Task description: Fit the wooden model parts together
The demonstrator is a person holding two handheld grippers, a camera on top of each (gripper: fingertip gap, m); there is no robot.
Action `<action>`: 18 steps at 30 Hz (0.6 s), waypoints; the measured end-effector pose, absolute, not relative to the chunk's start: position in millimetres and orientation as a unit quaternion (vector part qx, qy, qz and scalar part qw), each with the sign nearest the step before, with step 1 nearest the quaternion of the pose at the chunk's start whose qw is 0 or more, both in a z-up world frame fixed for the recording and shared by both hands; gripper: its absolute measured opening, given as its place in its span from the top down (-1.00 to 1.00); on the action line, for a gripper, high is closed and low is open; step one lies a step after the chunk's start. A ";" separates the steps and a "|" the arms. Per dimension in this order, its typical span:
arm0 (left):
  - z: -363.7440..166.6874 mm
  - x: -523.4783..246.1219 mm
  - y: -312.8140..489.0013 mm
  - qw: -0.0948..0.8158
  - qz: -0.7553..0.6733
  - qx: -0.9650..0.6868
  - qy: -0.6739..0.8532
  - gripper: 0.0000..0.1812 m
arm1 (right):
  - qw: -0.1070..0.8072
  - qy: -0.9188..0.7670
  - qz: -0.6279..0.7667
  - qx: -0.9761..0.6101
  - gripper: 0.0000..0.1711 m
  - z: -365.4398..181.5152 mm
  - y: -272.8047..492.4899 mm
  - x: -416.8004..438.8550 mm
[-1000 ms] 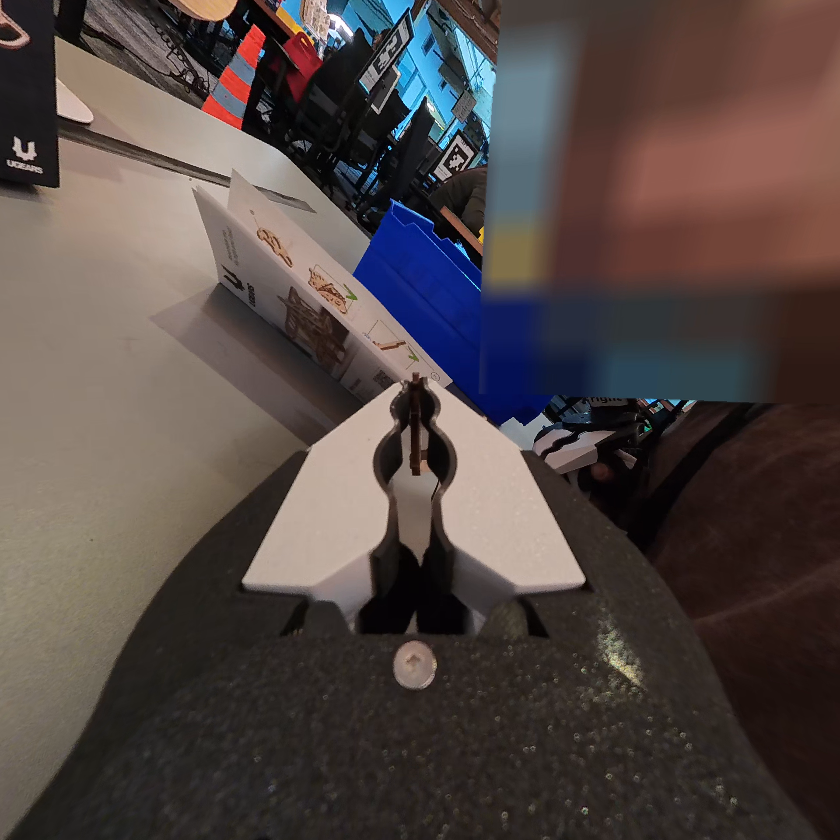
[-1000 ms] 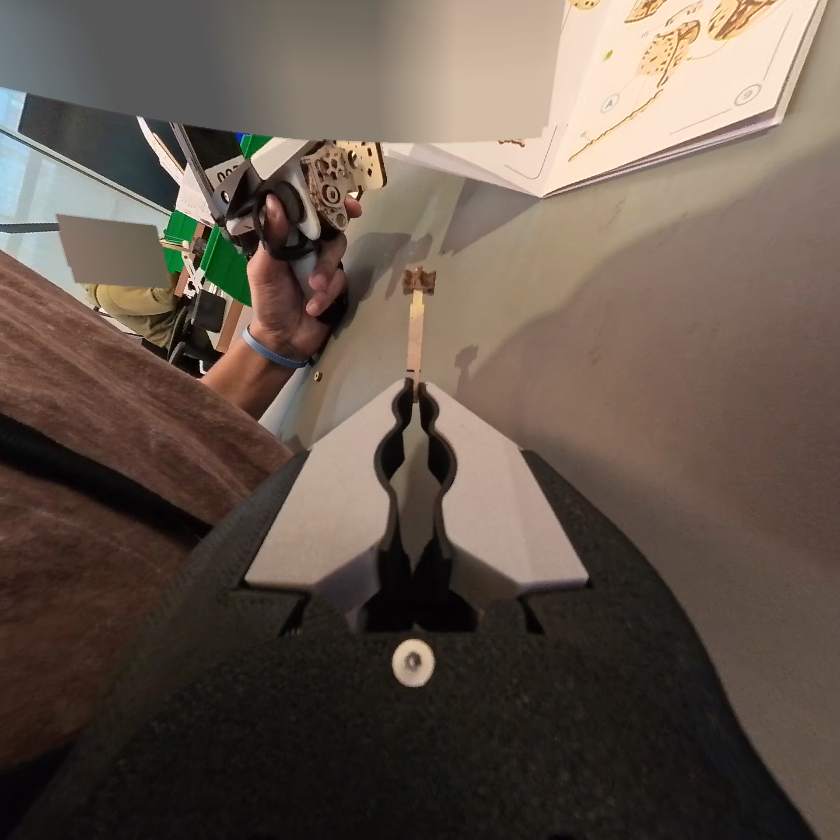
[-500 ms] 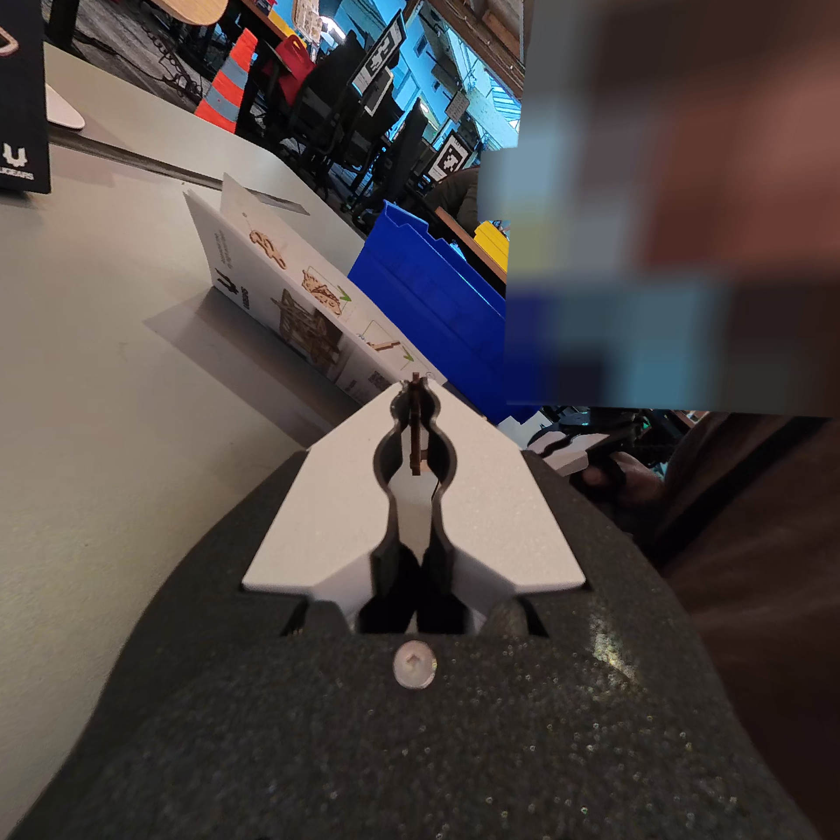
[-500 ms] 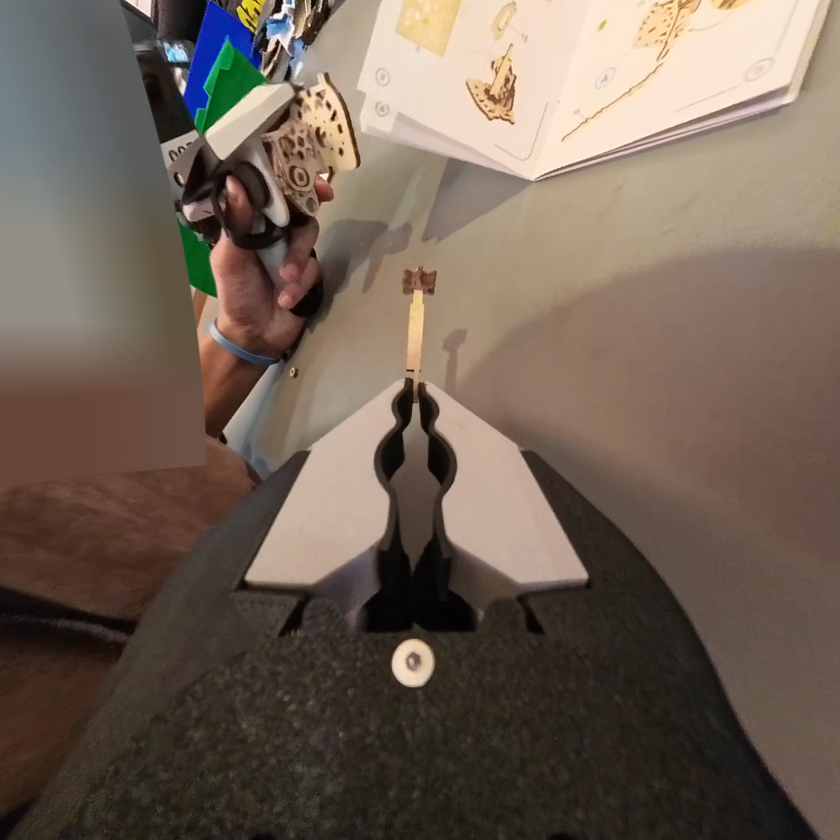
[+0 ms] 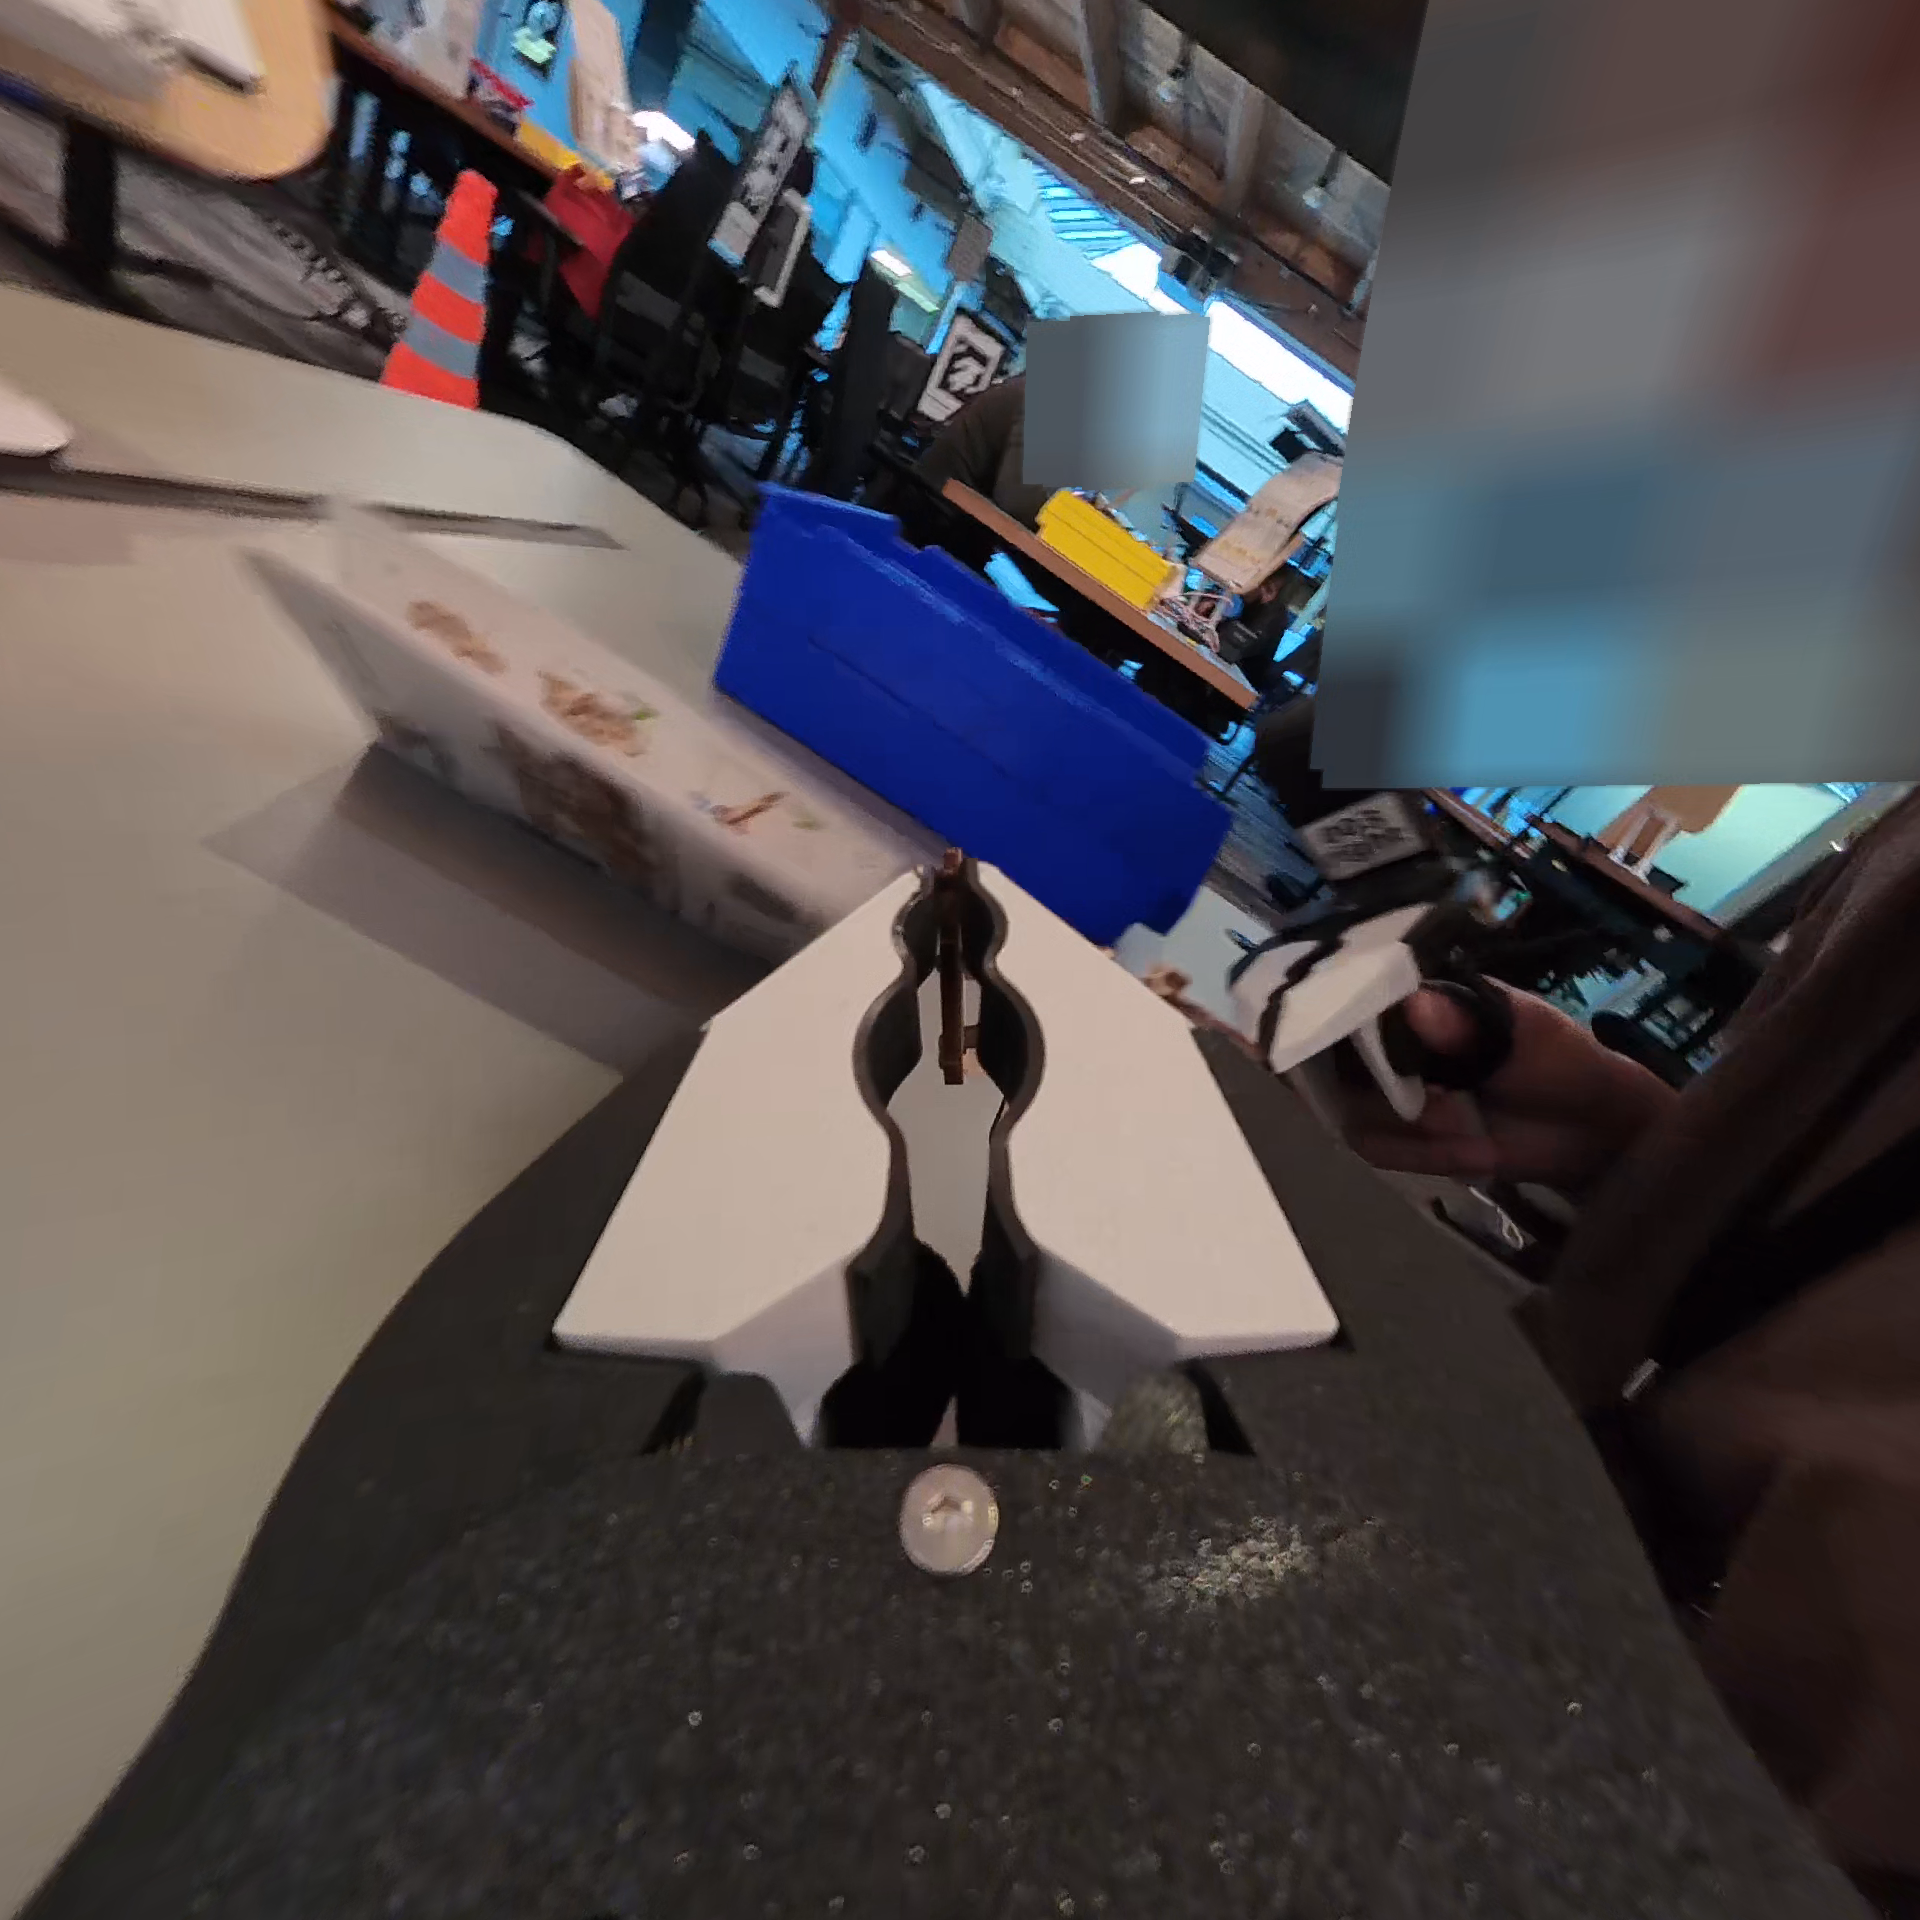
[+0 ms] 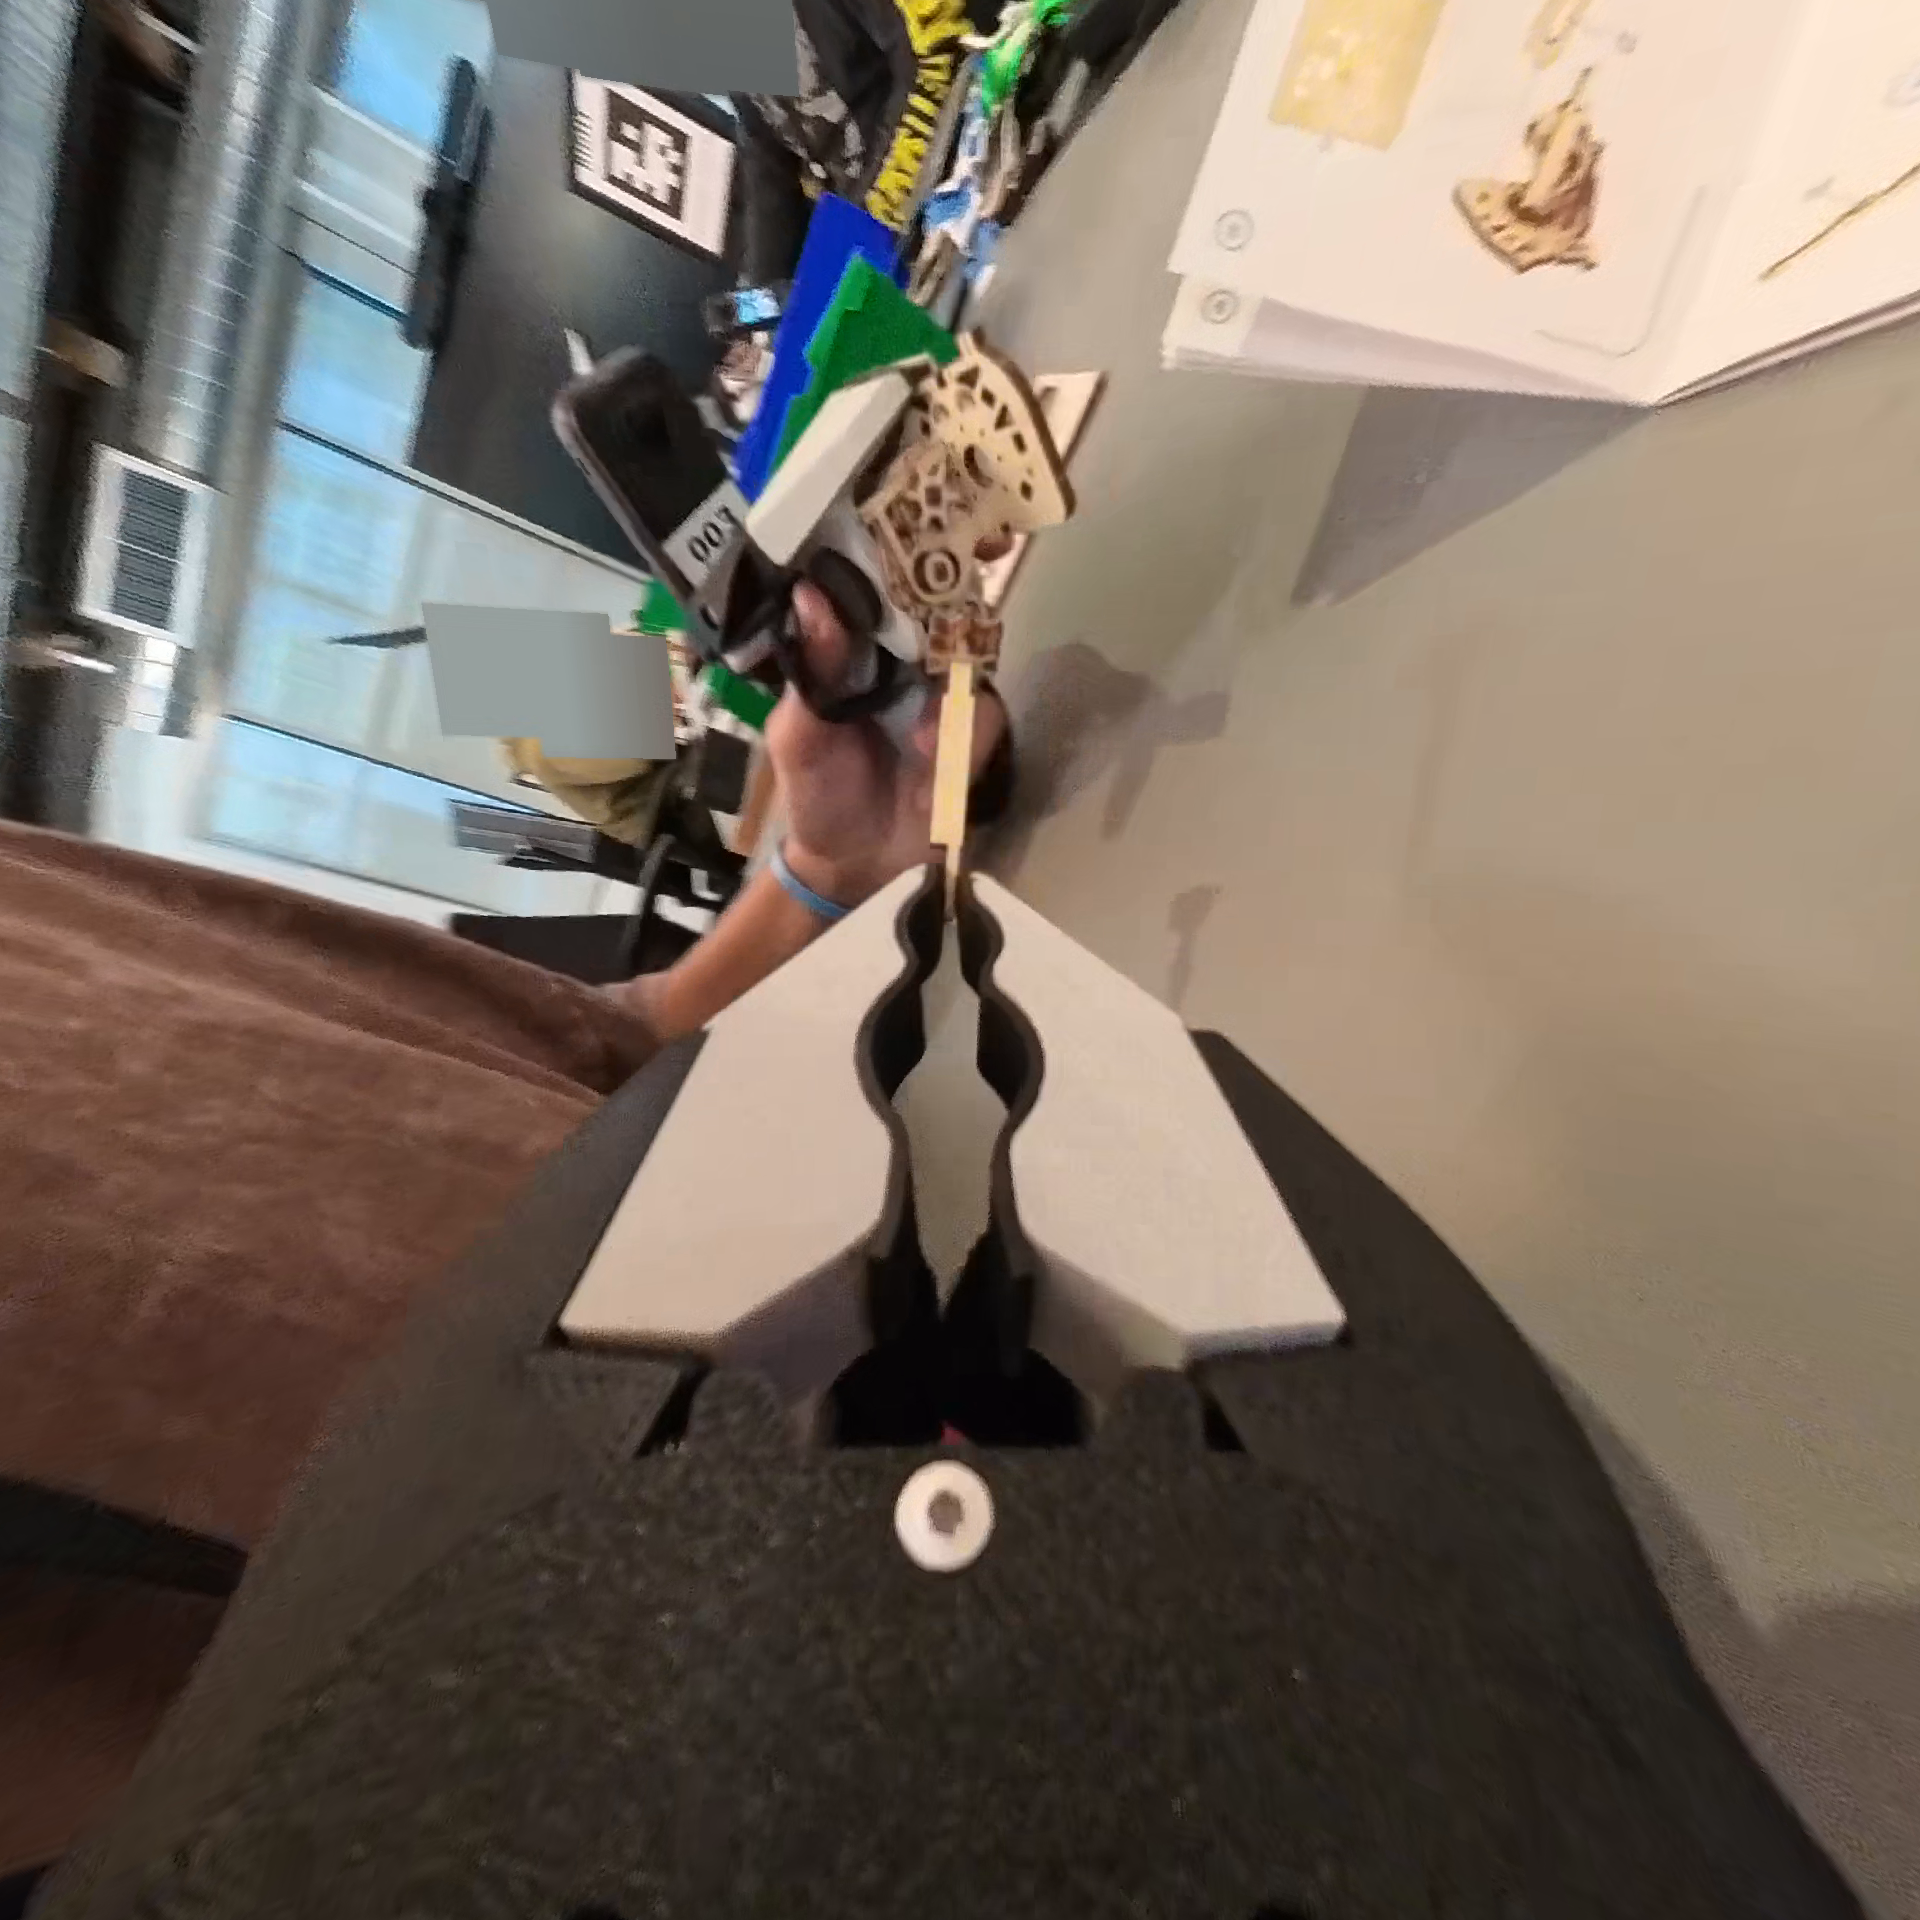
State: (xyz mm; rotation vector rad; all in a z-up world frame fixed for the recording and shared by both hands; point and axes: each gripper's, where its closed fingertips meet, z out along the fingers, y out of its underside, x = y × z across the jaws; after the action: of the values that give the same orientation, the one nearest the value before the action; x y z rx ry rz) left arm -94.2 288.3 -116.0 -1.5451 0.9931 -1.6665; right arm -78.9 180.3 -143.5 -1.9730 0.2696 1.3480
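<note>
Two handheld grippers are up off the grey table [image 5: 208, 1039], one in each of the person's hands. The left gripper [image 5: 949, 904] has its white fingers pinched together on a flat, pale laser-cut wooden assembly full of gear-shaped cutouts [image 6: 961, 488]; in its own view only the thin dark edge of that piece shows between the tips. The right gripper [image 6: 948, 894] is clamped on one slim light wooden stick [image 6: 953, 753], which juts straight out ahead and carries a small brown toothed piece [image 6: 961, 639] at its far end. In the right wrist view that toothed end lies against the lower edge of the gear assembly, though I can't tell whether they actually touch. The left hand [image 6: 852, 769], with a blue wristband, wraps the left gripper's handle. One open white instruction booklet [image 5: 540, 707] lies on the table, one blue plastic bin [image 5: 966, 717] just beyond it. One orange traffic cone [image 5: 442, 296] stands farther back.
</note>
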 end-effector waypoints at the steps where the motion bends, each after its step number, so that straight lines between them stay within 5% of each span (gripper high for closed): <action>1: -110.9 -92.0 280.8 0.332 -0.636 -0.578 0.389 0.99 | 0.355 0.114 0.548 -0.749 0.98 -138.3 181.2 -81.6; 18: -76.3 -74.7 216.1 0.437 -0.542 -0.484 0.530 1.00 | 0.313 0.181 0.706 -0.609 0.99 -104.9 167.4 -85.8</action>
State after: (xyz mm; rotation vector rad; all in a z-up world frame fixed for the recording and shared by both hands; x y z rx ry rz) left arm -74.7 216.1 -76.3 -1.2032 1.3185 -1.3471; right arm -85.8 167.4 -104.9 -1.6056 0.4780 1.8615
